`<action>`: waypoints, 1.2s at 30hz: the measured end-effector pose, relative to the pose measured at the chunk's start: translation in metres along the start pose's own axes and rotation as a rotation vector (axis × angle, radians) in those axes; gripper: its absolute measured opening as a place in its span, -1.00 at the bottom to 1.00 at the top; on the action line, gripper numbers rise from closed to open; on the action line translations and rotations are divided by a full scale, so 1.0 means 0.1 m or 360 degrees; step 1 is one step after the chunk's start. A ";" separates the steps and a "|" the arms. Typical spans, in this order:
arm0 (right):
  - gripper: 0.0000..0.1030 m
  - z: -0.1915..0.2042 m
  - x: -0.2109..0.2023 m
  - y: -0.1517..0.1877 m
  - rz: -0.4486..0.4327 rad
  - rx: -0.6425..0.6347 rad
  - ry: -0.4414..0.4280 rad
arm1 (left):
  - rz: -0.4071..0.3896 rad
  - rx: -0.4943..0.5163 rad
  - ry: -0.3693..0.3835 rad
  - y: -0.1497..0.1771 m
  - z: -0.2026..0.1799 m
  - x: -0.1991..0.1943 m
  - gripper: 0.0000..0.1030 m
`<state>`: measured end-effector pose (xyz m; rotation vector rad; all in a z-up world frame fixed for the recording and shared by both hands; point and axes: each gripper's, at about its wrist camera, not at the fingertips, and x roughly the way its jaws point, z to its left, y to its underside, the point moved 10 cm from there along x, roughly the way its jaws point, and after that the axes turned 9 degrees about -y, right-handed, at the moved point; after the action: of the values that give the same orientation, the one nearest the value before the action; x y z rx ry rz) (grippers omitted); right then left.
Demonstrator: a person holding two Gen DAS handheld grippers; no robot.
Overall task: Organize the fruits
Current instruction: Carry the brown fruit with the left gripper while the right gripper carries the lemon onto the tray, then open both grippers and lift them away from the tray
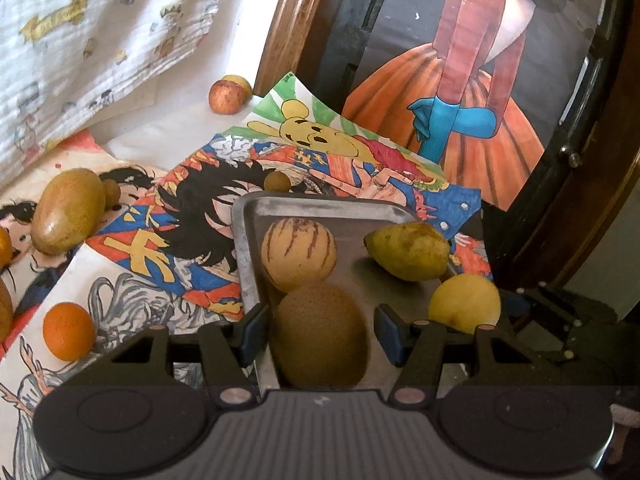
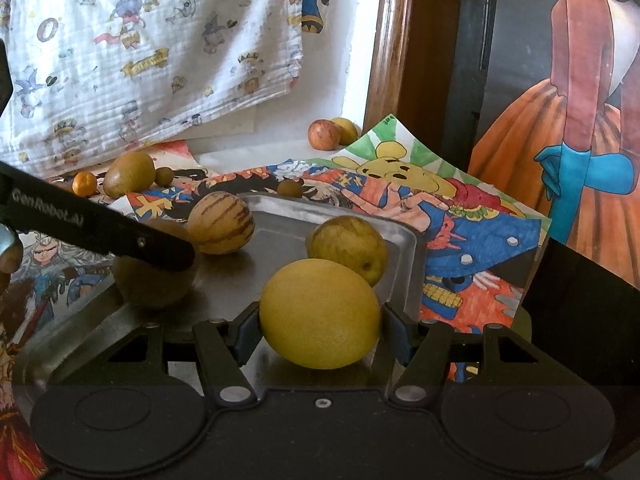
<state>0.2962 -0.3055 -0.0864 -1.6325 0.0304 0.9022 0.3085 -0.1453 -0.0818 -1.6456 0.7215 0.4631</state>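
A brown kiwi [image 1: 320, 334] sits on a metal tray [image 1: 320, 210], directly between the two fingers of the left tongs [image 1: 318, 334]. The fingers stand spread, with a visible gap on each side of the kiwi, so the left tongs are released rather than gripping.

A yellow lemon [image 2: 320, 314] sits at the near edge of the same tray, directly between the fingers of the right tongs [image 2: 318, 330]. The blue pads [image 2: 246, 334] lie right against the lemon's sides; whether they are pressing it or only beside it cannot be told.

Just beyond the left tongs, also on the tray, lies a pale striped melon-like fruit [image 1: 298, 254], touching the kiwi. Beyond and to the right lies a yellow-green pear [image 1: 408, 250].

Left of the left tongs, off the tray, a small orange [image 1: 68, 330] rests on coloured cartoon drawings [image 1: 168, 216] that cover the table. Further beyond on the left lies a large green mango [image 1: 68, 210] with a small brown round fruit [image 1: 111, 192] touching it. Another small brown fruit [image 1: 277, 181] sits just beyond the tray's far rim.

Well beyond, near a wooden frame [image 1: 296, 20], rests a red apple [image 1: 227, 97] with a yellow fruit [image 1: 240, 82] touching it. A printed white cloth [image 1: 100, 40] hangs at the far left.
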 end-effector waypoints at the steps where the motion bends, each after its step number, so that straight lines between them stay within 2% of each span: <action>1: 0.27 -0.01 0.00 0.01 0.0005 0.0004 0.0001 | 0.0003 -0.0010 0.0003 0.00 0.01 0.00 0.23; 6: 0.31 0.00 -0.08 0.00 -0.0021 0.0005 0.0011 | 0.0009 -0.0047 0.0000 0.01 0.05 -0.01 0.29; 9: 0.37 0.01 -0.14 -0.02 -0.0033 0.0010 0.0019 | -0.0013 -0.0077 0.0004 -0.01 0.06 -0.07 0.40; 19: 0.68 0.14 -0.51 -0.14 -0.0138 0.0028 0.0036 | -0.0142 -0.0101 -0.0065 -0.04 0.11 -0.46 0.94; 23: 0.83 0.23 -0.69 -0.16 -0.0173 0.0037 0.0041 | -0.0200 -0.0105 -0.0117 0.01 0.17 -0.67 0.99; 29: 0.96 0.39 -0.95 -0.17 -0.0214 0.0076 0.0033 | -0.0265 -0.0106 -0.0197 0.14 0.31 -1.00 0.99; 36: 0.99 0.61 -1.26 -0.11 -0.0234 0.0163 0.0014 | -0.0310 -0.0070 -0.0262 0.33 0.44 -1.35 0.99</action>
<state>0.1816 -0.3061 -0.0057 -1.5226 -0.0362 0.7687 0.1915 -0.0776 -0.0263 -1.6776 0.4271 0.4700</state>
